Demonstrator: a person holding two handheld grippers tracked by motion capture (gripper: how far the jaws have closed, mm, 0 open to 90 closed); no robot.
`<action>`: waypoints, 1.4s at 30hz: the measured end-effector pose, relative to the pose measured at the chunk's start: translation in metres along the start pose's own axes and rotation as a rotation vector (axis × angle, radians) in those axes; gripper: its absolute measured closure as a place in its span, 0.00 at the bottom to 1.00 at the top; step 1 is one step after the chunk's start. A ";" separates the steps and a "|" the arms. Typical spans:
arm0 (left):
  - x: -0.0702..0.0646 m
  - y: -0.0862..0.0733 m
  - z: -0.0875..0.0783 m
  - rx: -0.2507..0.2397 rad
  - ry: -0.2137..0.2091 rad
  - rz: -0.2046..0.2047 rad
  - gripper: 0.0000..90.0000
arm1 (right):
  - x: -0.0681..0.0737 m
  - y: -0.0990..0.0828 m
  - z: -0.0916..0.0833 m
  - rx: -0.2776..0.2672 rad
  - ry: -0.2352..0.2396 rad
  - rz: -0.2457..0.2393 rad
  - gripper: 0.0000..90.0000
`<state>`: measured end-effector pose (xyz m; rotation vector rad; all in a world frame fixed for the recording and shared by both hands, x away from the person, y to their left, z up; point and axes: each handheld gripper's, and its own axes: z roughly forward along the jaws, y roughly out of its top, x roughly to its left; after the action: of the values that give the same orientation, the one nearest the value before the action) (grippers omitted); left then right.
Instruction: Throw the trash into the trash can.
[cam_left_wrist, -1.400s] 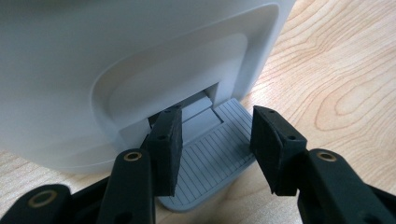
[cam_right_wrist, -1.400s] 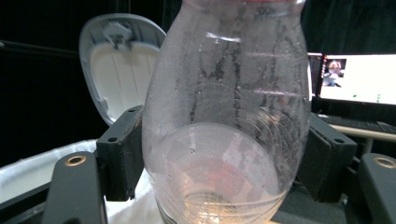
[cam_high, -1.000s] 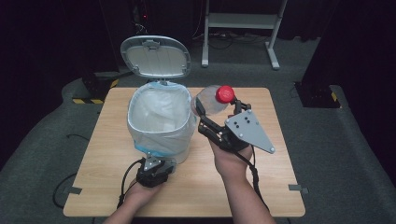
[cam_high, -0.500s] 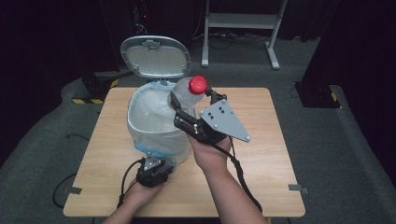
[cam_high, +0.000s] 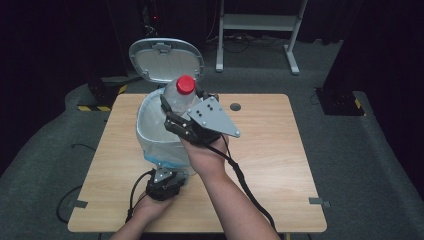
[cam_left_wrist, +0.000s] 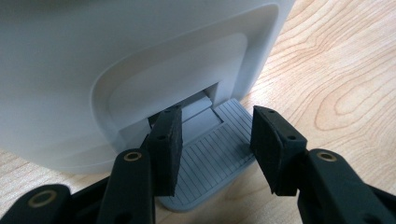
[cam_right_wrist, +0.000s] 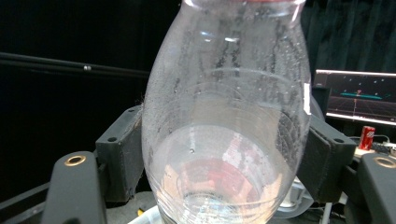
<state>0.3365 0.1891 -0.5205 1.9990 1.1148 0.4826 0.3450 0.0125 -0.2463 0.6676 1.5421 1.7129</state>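
Bin (cam_high: 165, 135), white with a liner and its lid (cam_high: 166, 59) raised, stands on the worktop (cam_high: 270, 150) toward the left edge. Left claw (cam_left_wrist: 217, 140) at the near edge sits half open over the grey pedal (cam_left_wrist: 210, 154), pads either side of it. Right claw (cam_high: 175, 112) grips a clear bottle (cam_high: 177, 95), red cap (cam_high: 185, 84) up, over the bin's right rim.

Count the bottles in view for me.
1: a clear bottle with a red cap, clamped in the right gripper above the open bin. Any others inside the bin would be hidden.
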 end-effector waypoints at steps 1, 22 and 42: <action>0.000 0.000 0.000 0.000 0.000 0.002 0.60 | 0.001 -0.001 0.003 0.004 0.005 0.001 0.30; 0.000 0.000 0.000 0.004 -0.005 -0.005 0.60 | -0.007 -0.006 0.056 0.105 0.025 0.057 0.29; 0.000 0.000 0.000 -0.001 0.002 0.004 0.60 | -0.004 0.008 0.047 0.101 0.003 0.023 0.21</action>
<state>0.3364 0.1897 -0.5204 2.0007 1.1121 0.4875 0.3827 0.0377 -0.2316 0.7368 1.6372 1.6628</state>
